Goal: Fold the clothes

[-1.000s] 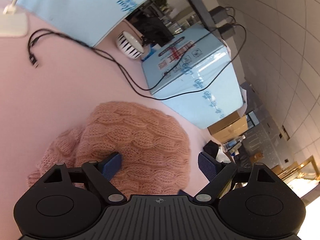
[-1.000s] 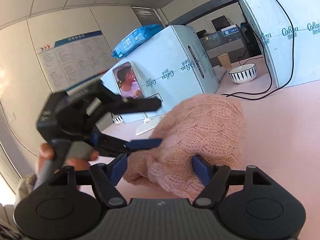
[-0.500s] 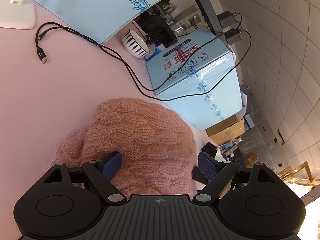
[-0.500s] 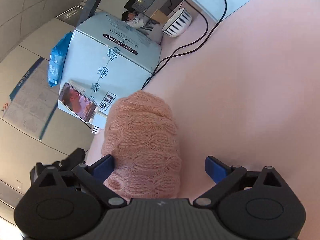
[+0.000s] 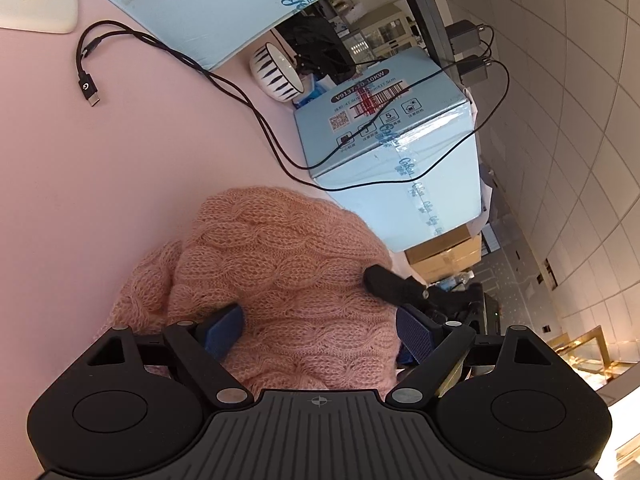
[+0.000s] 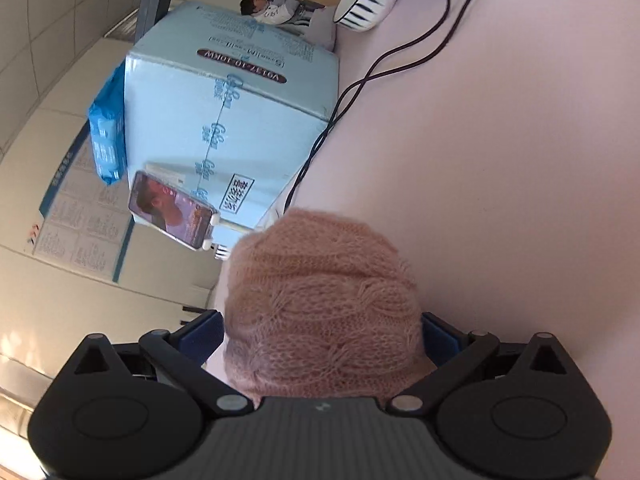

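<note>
A pink cable-knit sweater (image 5: 280, 272) lies bunched in a thick bundle on the pink table (image 5: 100, 184). My left gripper (image 5: 318, 332) is open, its blue-padded fingers on either side of the bundle from above. My right gripper (image 6: 320, 334) is open too, its fingers straddling the same sweater (image 6: 324, 304) at its other end. One black finger of the right gripper (image 5: 394, 284) shows at the sweater's right edge in the left wrist view.
Light blue cartons (image 5: 396, 152) stand at the table's far side, with black cables (image 5: 256, 112) trailing across the table. A striped bowl (image 5: 276, 74) sits between the cartons. A phone on a stand (image 6: 170, 210) leans by a carton (image 6: 224, 120). A white lamp base (image 5: 40, 8) stands at the far left.
The right gripper has swung from a side-on view to looking down over the sweater's end. The left gripper has stayed over the bundle, fingers still open.
</note>
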`<state>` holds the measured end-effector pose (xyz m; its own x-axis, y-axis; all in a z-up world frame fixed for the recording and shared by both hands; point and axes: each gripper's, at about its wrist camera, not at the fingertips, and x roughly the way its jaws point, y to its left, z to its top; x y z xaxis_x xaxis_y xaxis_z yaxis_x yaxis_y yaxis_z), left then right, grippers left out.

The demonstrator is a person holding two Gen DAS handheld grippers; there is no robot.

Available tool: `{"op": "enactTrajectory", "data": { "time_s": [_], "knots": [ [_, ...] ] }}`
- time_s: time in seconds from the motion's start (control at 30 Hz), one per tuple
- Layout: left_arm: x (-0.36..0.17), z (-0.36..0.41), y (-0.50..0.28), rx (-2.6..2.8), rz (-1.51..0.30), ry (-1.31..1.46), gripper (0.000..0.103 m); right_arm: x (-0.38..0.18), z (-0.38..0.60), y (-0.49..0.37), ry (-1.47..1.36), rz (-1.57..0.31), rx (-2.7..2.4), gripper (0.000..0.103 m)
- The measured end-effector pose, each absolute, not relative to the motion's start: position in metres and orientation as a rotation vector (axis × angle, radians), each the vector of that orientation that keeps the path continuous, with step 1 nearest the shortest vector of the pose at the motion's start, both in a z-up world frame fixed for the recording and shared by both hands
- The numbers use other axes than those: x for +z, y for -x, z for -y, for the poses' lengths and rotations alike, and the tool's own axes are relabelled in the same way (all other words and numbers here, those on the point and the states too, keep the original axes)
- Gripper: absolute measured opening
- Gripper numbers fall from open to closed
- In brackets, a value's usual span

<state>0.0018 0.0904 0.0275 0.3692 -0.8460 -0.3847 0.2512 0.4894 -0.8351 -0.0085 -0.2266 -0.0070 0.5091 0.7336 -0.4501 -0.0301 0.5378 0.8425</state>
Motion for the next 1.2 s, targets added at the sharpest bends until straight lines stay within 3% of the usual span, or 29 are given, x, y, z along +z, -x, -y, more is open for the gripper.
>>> {"op": "enactTrajectory", "data": {
  "time_s": [0.07, 0.2, 0.3, 0.47, 0.57, 1.0, 1.2],
  "knots": [
    [0.031, -0.094, 0.000, -0.763, -0.951, 0.792, 0.086, -0.006, 0.223, 0.014, -0.860, -0.899, 0.536, 0.099],
    [0.074, -0.094, 0.031, -0.638, -0.877, 0.623, 0.086, -0.014, 0.236, 0.018, -0.915, -0.886, 0.487, 0.072],
    [0.102, -0.101, 0.057, -0.544, -0.837, 0.515, 0.086, -0.019, 0.241, 0.018, -0.940, -0.884, 0.477, 0.065],
    [0.065, -0.104, 0.061, -0.510, -1.143, 0.530, 0.086, -0.019, 0.241, 0.019, -0.930, -0.875, 0.495, 0.067],
    [0.030, -0.112, 0.058, -0.456, -1.222, 0.632, 0.088, -0.021, 0.243, 0.020, -0.936, -0.866, 0.508, 0.068],
    [0.022, -0.084, 0.012, -0.406, -1.001, 0.714, 0.100, -0.020, 0.243, 0.026, -0.933, -0.828, 0.524, 0.069],
    [0.019, -0.077, -0.001, -0.430, -0.937, 0.714, 0.100, -0.021, 0.245, 0.025, -0.942, -0.825, 0.531, 0.069]
  ]
}}
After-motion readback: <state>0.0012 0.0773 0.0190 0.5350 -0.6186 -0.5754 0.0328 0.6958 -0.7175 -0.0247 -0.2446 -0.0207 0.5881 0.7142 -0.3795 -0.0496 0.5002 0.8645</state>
